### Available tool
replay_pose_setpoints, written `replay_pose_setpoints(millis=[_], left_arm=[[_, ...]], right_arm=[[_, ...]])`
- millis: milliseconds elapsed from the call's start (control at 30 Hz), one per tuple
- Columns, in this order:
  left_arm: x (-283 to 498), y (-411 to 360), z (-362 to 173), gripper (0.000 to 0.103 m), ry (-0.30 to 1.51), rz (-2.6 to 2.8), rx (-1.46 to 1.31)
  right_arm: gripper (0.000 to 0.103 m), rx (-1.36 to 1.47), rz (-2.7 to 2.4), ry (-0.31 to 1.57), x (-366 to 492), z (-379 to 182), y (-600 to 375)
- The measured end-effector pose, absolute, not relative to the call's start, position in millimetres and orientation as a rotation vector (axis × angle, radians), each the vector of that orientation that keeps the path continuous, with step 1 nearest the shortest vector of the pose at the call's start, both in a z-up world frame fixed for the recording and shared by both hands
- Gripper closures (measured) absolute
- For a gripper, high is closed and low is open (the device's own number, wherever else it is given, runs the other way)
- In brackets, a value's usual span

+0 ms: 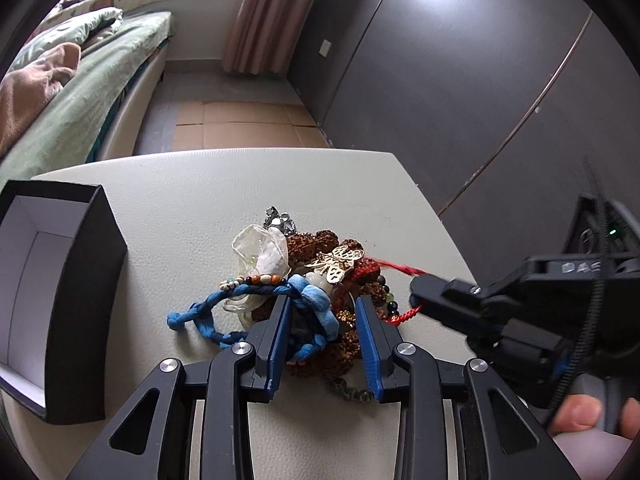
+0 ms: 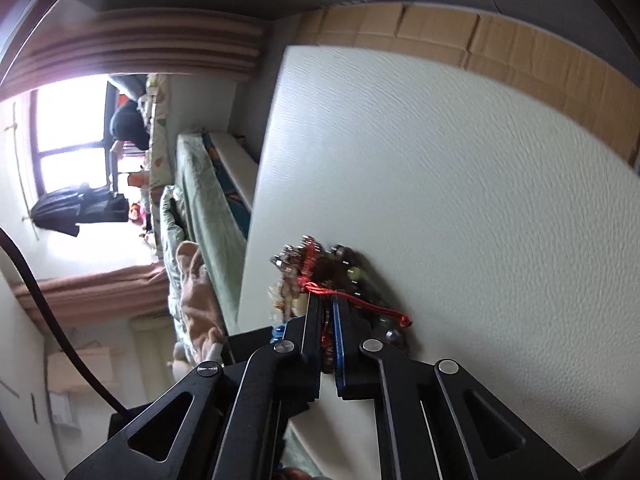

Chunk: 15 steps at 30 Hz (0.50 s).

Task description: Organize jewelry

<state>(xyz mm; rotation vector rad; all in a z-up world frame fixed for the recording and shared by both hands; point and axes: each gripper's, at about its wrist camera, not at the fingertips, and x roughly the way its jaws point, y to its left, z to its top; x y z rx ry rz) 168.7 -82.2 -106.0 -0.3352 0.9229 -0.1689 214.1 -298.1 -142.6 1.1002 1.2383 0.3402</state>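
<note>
A tangled jewelry pile (image 1: 312,276) lies on the white table (image 1: 180,208). It holds a blue braided bracelet (image 1: 208,308), a sheer white scrunchie (image 1: 260,252), brown seed beads (image 1: 316,240), a gold dragonfly charm (image 1: 336,264) and a red cord (image 1: 400,270). My left gripper (image 1: 324,312) is closed around the blue bracelet's knot, with brown beads packed against its right pad. From the right, my right gripper (image 1: 416,292) is shut on the red cord. In the right wrist view that gripper (image 2: 326,300) pinches the red cord (image 2: 360,300) at the pile's edge.
An open black box (image 1: 88,280) with a white lining stands at the table's left edge. A bed with a green cover (image 1: 100,100) lies beyond on the left, and flat cardboard (image 1: 240,120) covers the floor behind. A thumb (image 1: 580,412) shows at the right gripper's handle.
</note>
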Motion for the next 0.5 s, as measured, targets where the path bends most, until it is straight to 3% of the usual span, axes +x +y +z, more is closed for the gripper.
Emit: replay_pose_setpoints(millis=[67, 100, 500], left_arm=[[170.7, -82.2, -110.3, 0.074, 0.942, -0.171, -0.341], [171.3, -80.9, -112.5, 0.084, 0.95, -0.165, -0.347], [139.2, -56.6, -78.6, 0.087, 0.85, -0.152, -0.379]], right_arm=[[0.096, 1.073, 0.363, 1.216, 215.7, -134.6, -295.5], [0.096, 1.06, 0.373, 1.206, 216.0, -131.4, -295.5], [0.096, 0.91, 0.455, 1.07, 203.1, -92.0, -291.4]])
